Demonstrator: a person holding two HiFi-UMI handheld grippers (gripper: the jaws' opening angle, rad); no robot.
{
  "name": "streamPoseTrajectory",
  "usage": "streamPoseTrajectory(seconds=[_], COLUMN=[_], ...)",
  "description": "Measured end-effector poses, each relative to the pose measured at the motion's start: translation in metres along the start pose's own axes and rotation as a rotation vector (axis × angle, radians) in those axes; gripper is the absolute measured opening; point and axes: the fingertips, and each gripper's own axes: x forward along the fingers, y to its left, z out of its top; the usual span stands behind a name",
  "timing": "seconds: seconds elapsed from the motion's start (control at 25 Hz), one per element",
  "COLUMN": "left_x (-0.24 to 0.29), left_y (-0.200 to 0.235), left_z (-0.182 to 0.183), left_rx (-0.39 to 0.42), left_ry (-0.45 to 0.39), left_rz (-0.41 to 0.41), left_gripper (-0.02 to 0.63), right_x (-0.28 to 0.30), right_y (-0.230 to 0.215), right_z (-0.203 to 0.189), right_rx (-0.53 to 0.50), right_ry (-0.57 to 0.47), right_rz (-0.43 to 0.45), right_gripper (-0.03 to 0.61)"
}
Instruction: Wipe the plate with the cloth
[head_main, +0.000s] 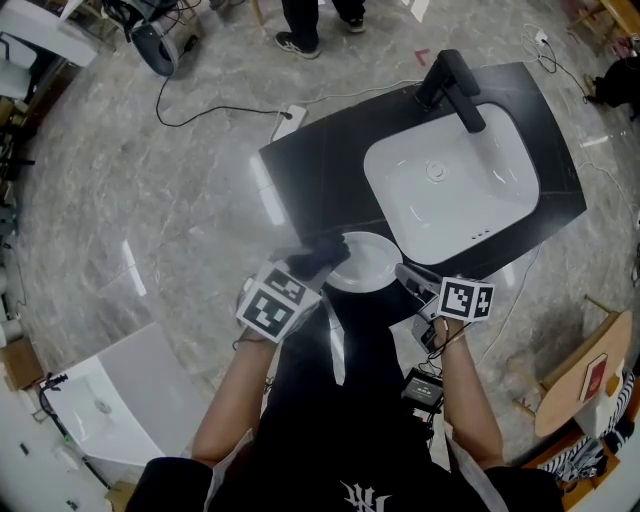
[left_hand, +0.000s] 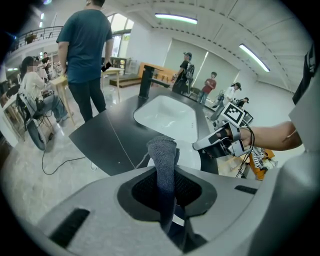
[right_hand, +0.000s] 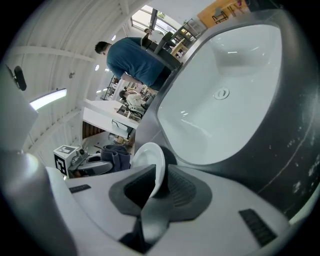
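Observation:
A white plate (head_main: 363, 262) is held level over the front edge of the black counter. My right gripper (head_main: 411, 281) is shut on its right rim; in the right gripper view the plate (right_hand: 149, 163) stands edge-on between the jaws. My left gripper (head_main: 310, 270) is shut on a dark grey cloth (head_main: 322, 255), which touches the plate's left rim. From the left gripper view the cloth (left_hand: 163, 170) sticks up out of the jaws, with the plate (left_hand: 189, 156) just behind it and the right gripper (left_hand: 212, 143) beyond. Across the plate, the right gripper view shows the cloth (right_hand: 116, 156) and the left gripper (right_hand: 87, 164).
A black counter (head_main: 320, 175) holds a white sink basin (head_main: 450, 185) with a black faucet (head_main: 455, 85) at the back. A wooden stool (head_main: 585, 375) stands at the right. A power strip and cable (head_main: 288, 120) lie on the marble floor. Several people stand in the background.

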Motion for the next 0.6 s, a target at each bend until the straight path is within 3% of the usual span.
streamPoseTrajectory(seconds=[0.24,0.36,0.6], left_x=[0.001,-0.002,-0.021], left_y=[0.000,-0.003,-0.017], left_z=[0.001,0.007,0.015], left_rx=[0.006,-0.047,-0.184], left_ry=[-0.008,-0.071,-0.211], left_rz=[0.001,-0.043,-0.108], left_gripper=[0.052,0.052,0.052], right_x=[-0.009,-0.022,-0.050], right_y=[-0.010,-0.009,0.017], right_z=[0.002,0.007,0.011], right_rx=[0.012,-0.016,-0.003], right_ry=[-0.014,-0.052,-0.143], right_rz=[-0.038,-0.039,0.163], right_gripper=[0.061,0.015,0.006])
